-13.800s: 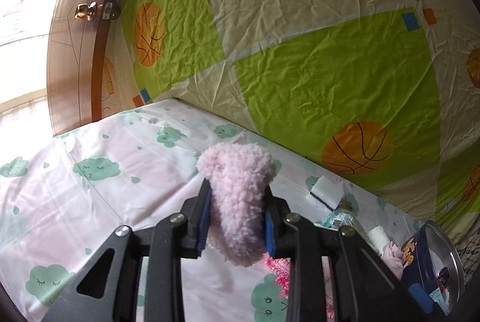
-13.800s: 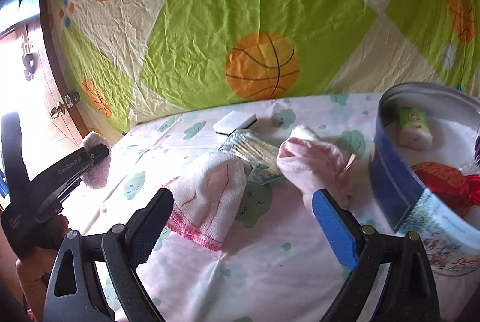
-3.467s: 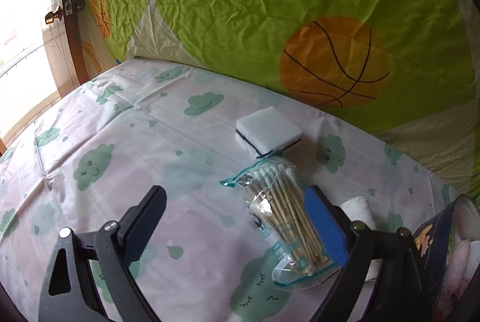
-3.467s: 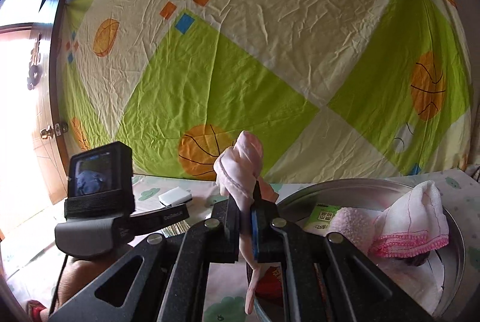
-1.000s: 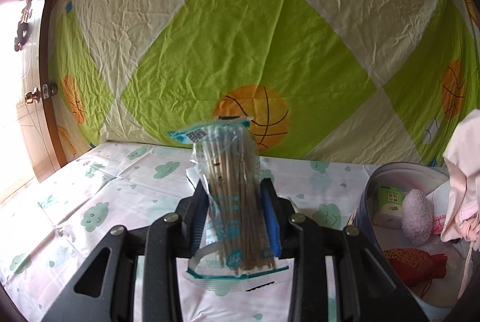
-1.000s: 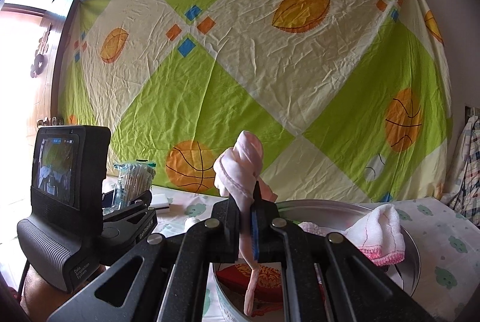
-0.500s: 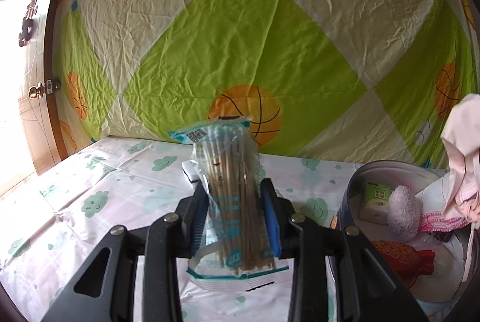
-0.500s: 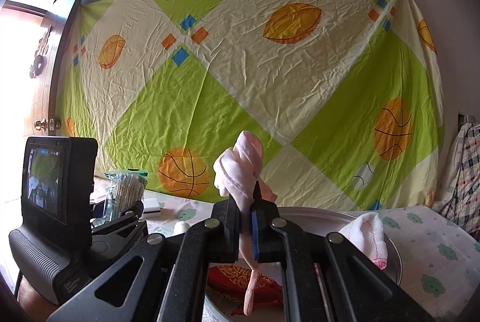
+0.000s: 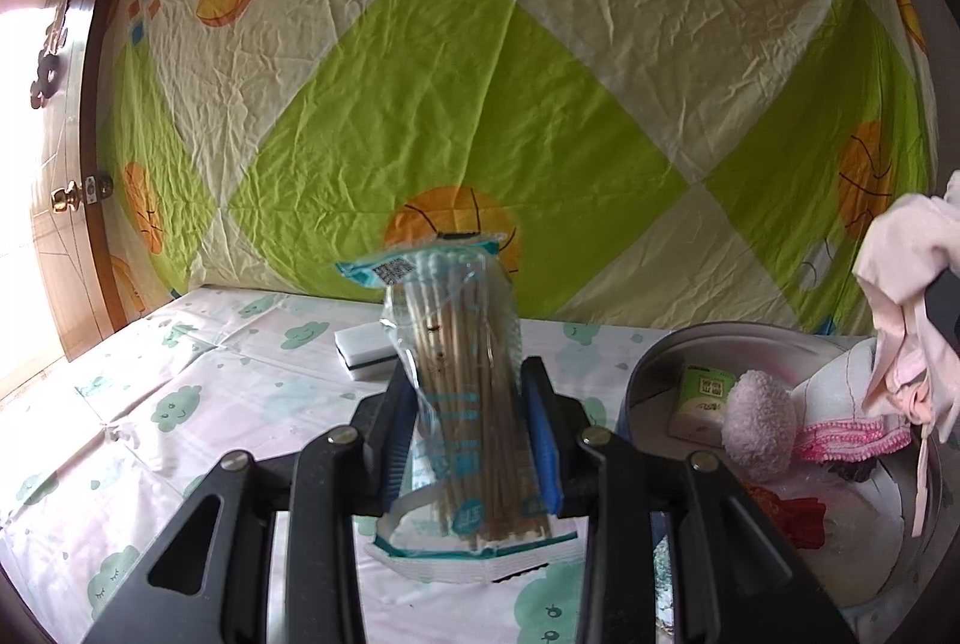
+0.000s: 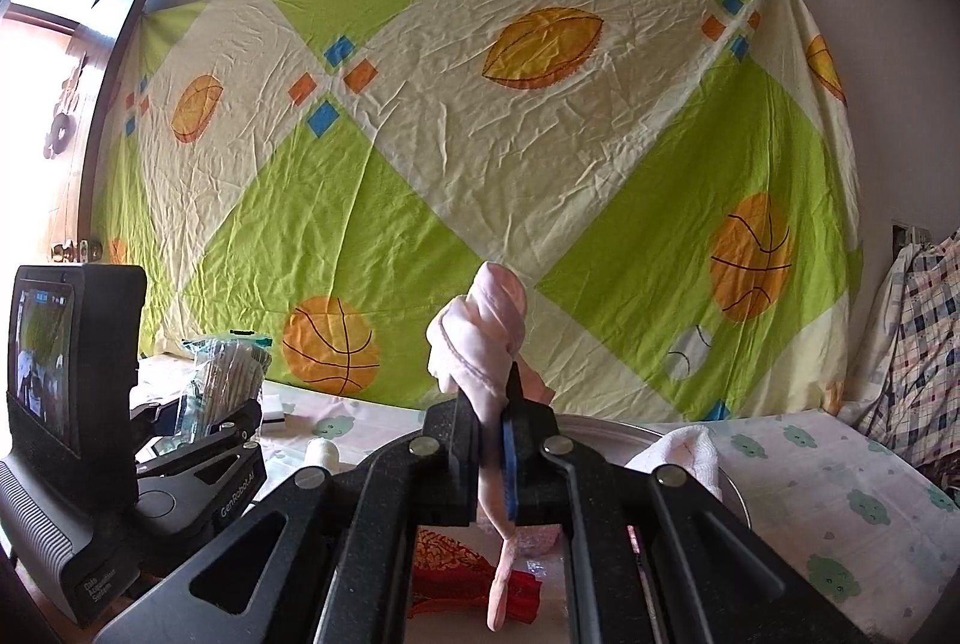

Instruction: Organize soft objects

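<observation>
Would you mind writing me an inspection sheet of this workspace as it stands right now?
Surface: table under a cloud-print cloth.
Job's things: pink cloth and cotton swab pack, both held up; round tin holds a fluffy pink puff, a pink-edged white cloth, a green-labelled packet and a red item.
Clutter: white sponge and a small white roll on the table.
Grippers: left gripper shut on the cotton swab pack; right gripper shut on the pink cloth.
Cables: nothing seen.
Surroundings: ball-print sheet on the wall; wooden door; plaid fabric.
</observation>
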Motion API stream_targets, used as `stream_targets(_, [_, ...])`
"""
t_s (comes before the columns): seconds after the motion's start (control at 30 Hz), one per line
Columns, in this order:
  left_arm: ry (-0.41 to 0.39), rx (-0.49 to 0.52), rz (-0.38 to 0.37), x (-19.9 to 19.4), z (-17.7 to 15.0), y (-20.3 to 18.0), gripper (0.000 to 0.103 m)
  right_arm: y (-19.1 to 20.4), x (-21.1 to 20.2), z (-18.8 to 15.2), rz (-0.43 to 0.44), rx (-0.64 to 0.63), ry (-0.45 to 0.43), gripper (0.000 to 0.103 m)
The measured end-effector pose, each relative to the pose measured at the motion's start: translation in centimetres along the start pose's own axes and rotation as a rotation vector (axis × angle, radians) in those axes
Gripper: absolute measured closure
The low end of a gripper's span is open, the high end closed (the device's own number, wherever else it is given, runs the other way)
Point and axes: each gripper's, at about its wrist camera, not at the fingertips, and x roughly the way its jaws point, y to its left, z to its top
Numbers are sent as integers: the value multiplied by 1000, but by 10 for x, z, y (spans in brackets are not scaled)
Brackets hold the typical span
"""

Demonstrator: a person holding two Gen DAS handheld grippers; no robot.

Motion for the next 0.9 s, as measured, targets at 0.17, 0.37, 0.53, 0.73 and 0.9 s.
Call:
stream_targets(0.17, [-3, 11, -10, -4, 0, -11, 70, -12, -3, 0, -16, 3, -7, 97])
stream_targets(0.37, [-13, 21, -25, -10, 2, -27, 70, -26, -4, 2, -35, 10, -12, 97])
stream_targets(0.53, [-21, 30, -43, -15, 2, -40, 70, -38, -6, 2, -53, 13, -17, 97])
stream_targets(0.73, [-33, 42, -64, -20, 6, -55, 70, -52, -7, 3, -75, 19, -21, 97])
stream_targets(0.9, [-41, 54, -85, -24, 9, -69, 70, -64, -8, 4, -93, 29, -26, 97])
